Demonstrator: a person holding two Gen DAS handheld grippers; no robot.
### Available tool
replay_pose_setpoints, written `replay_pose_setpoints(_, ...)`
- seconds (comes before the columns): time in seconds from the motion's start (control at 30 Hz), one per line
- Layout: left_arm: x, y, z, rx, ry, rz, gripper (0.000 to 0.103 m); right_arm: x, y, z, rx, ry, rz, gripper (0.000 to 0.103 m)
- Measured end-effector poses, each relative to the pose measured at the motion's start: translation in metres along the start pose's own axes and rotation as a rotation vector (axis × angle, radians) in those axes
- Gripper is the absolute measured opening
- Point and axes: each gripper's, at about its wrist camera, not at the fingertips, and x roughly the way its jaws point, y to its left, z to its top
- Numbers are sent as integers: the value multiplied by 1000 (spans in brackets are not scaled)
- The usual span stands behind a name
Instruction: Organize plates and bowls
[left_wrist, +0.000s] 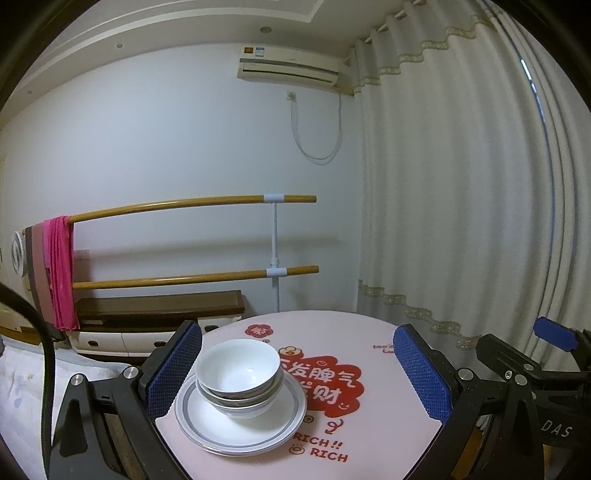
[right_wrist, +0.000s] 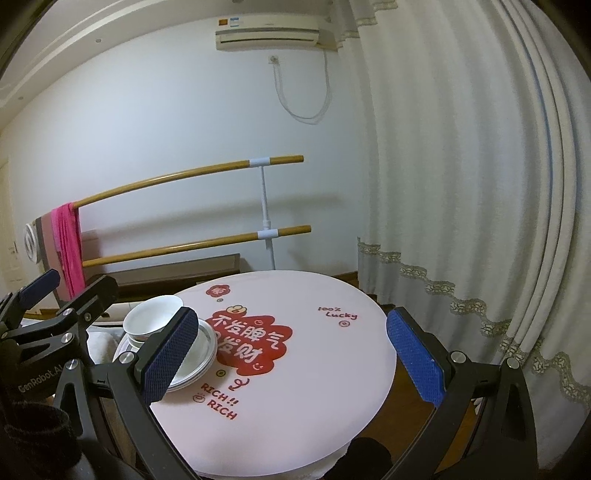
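Observation:
Nested white bowls (left_wrist: 238, 373) with grey rims sit on a stack of white plates (left_wrist: 258, 430) on the left part of the round pink table (left_wrist: 369, 424). My left gripper (left_wrist: 297, 373) is open and empty, hovering above the table's near edge with the stack between its blue pads, nearer the left pad (left_wrist: 175, 369). My right gripper (right_wrist: 291, 356) is open and empty over the table's middle. Its left finger (right_wrist: 171, 354) hides part of the plates (right_wrist: 205, 347); the bowls (right_wrist: 151, 317) show behind it. The right gripper also shows at the right edge of the left wrist view (left_wrist: 524, 365).
The table (right_wrist: 314, 369) has a red cartoon print with "RICH" lettering. Behind it stand a wooden double rail (left_wrist: 184, 280) with a pink cloth (left_wrist: 59, 273), a low dark bench (left_wrist: 159, 306) and white curtains (left_wrist: 461, 184) on the right.

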Motion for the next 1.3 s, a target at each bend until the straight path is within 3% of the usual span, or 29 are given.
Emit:
replay_pose_setpoints(0.43,19,6,-7,-12,3,-29,102,-2,-4,-1,-3,-4,-31,103)
replay_pose_setpoints(1.3,23,2,-11,-2,8,-14,102,2,-7,-6,11,21,-31,103)
